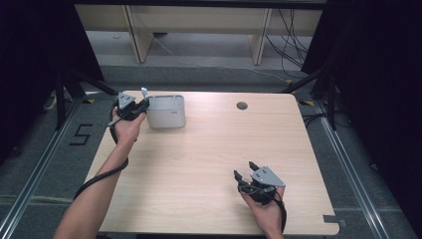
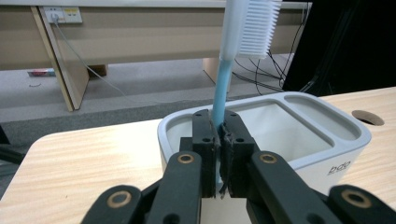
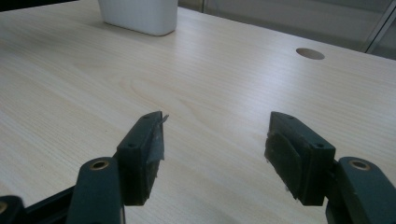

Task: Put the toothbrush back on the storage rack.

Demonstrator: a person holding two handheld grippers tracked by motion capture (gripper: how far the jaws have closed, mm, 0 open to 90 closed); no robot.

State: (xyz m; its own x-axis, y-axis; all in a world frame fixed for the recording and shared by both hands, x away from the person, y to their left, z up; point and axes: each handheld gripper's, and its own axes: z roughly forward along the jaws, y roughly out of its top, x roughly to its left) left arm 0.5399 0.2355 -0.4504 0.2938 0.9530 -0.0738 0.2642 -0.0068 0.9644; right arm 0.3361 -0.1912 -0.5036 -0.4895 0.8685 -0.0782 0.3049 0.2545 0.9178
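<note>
Two tools: left tool (image 2: 219,154) clamps upright toothbrush (image 2: 223,88) at white holder's (image 2: 327,140) rim, right tool (image 3: 215,149) spread wide

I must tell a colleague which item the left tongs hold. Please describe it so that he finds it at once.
On the pale wooden table, look to the far left corner, where a white rounded plastic holder stands. Beside its near rim, the left tongs grip a light blue toothbrush upright by its handle; its white bristle head sets it apart.

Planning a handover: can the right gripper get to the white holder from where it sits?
Probably yes. The right gripper rests open near the table's front edge, and bare wood lies between it and the white holder. The left gripper, shut on the toothbrush, crowds the holder's near side.
</note>
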